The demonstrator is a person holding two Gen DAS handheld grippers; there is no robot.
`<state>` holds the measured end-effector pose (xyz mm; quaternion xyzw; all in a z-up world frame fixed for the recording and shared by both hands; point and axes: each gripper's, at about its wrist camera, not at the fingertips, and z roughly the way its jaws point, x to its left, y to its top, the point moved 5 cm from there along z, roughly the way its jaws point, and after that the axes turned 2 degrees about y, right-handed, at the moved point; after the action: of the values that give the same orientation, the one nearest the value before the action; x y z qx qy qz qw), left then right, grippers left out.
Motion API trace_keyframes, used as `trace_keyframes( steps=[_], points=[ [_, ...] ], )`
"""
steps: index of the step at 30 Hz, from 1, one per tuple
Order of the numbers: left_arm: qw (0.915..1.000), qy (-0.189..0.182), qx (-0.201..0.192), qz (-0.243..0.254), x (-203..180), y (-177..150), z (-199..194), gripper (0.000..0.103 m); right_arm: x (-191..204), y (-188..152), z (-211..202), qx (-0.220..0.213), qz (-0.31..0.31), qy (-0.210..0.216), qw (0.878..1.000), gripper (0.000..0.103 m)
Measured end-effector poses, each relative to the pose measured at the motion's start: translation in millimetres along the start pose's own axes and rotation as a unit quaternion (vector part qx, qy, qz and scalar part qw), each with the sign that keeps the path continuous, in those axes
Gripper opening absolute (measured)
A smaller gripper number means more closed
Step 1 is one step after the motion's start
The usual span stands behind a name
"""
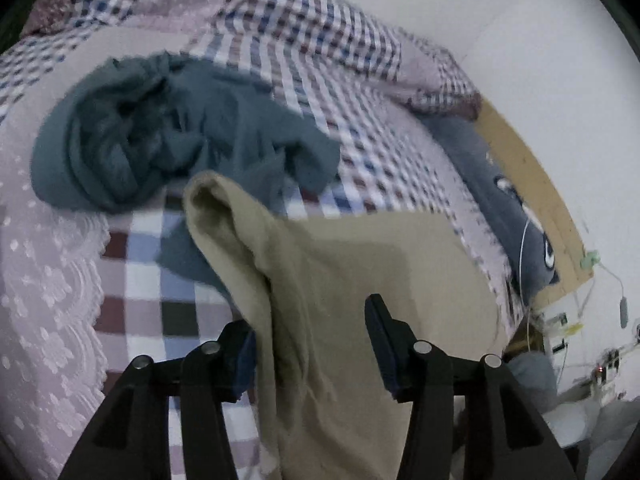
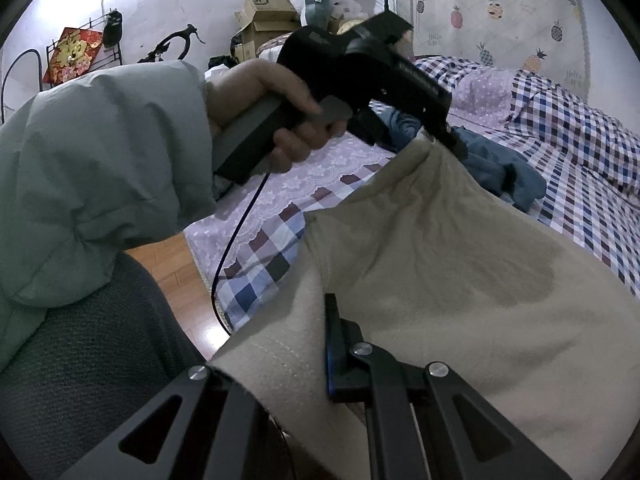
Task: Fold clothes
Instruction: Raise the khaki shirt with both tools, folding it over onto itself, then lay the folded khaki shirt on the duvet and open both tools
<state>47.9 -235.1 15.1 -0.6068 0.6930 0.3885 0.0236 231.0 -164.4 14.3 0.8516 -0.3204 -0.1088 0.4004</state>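
A beige garment (image 1: 360, 260) is lifted off the bed. In the left wrist view it drapes over the left finger and runs down between the two fingers, which stand well apart: my left gripper (image 1: 308, 316) is open. The right wrist view shows that left gripper (image 2: 452, 140) in a person's hand (image 2: 272, 96), with a peak of the beige garment (image 2: 440, 260) hanging at its tip. My right gripper (image 2: 320, 308) is shut on the garment's near hem; the cloth hides its left finger. A crumpled teal garment (image 1: 160, 132) (image 2: 504, 168) lies on the bed beyond.
The bed has a checked sheet (image 1: 300, 40) (image 2: 580, 140) and a pale lace cover (image 1: 48, 280). A grey plush (image 1: 500, 184) lies along the wooden headboard (image 1: 532, 184). A green sleeve (image 2: 100, 160) fills the left. Wooden floor (image 2: 172, 260) runs beside the bed, and cardboard boxes (image 2: 264, 12) are stacked behind.
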Motion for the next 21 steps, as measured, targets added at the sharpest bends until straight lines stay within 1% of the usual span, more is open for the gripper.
trace_keyframes(
  steps=[3,4,8,10,11,12,13,14,15,17,21],
  points=[
    [0.9997,0.012,-0.02,-0.01,7.1,10.9,-1.2,0.053,-0.3,-0.8,1.2,0.002,0.001,0.0,1.0,0.004],
    [0.9994,0.023,-0.023,-0.014,10.8,14.0,1.1,0.053,-0.6,-1.1,1.7,0.003,0.002,0.0,1.0,0.004],
    [0.9977,0.055,-0.022,-0.033,34.3,28.5,14.7,0.053,0.4,-1.7,3.5,0.006,0.001,-0.001,1.0,0.004],
    [0.9971,0.056,-0.026,-0.044,40.9,32.2,19.7,0.052,0.7,-1.5,4.1,0.007,0.001,-0.001,1.0,0.004],
    [0.9968,0.056,-0.029,-0.049,44.2,34.1,22.2,0.049,0.8,-1.5,4.3,0.007,0.001,-0.002,1.0,0.004],
    [0.9965,0.057,-0.031,-0.054,47.2,35.9,24.7,0.04,0.8,-1.5,4.6,0.008,0.001,-0.002,1.0,0.004],
    [0.9964,0.057,-0.032,-0.054,48.0,36.6,26.8,0.025,0.8,-1.6,4.6,0.008,0.001,-0.002,1.0,0.004],
    [0.9964,0.057,-0.032,-0.055,48.0,37.3,28.1,0.018,1.1,-1.9,5.1,0.008,0.002,-0.003,1.0,0.004],
    [0.9964,0.047,-0.039,-0.059,46.8,38.8,24.9,0.011,1.2,-2.3,5.4,0.008,0.002,-0.003,1.0,0.004],
    [0.9959,0.028,-0.054,-0.067,44.6,42.0,18.6,0.008,1.2,-3.4,5.0,0.007,0.003,-0.004,1.0,0.004],
    [0.993,-0.01,-0.084,-0.083,40.1,48.5,5.5,0.007,-0.3,-0.1,-2.4,-0.005,0.008,-0.009,1.0,0.004]
  ],
)
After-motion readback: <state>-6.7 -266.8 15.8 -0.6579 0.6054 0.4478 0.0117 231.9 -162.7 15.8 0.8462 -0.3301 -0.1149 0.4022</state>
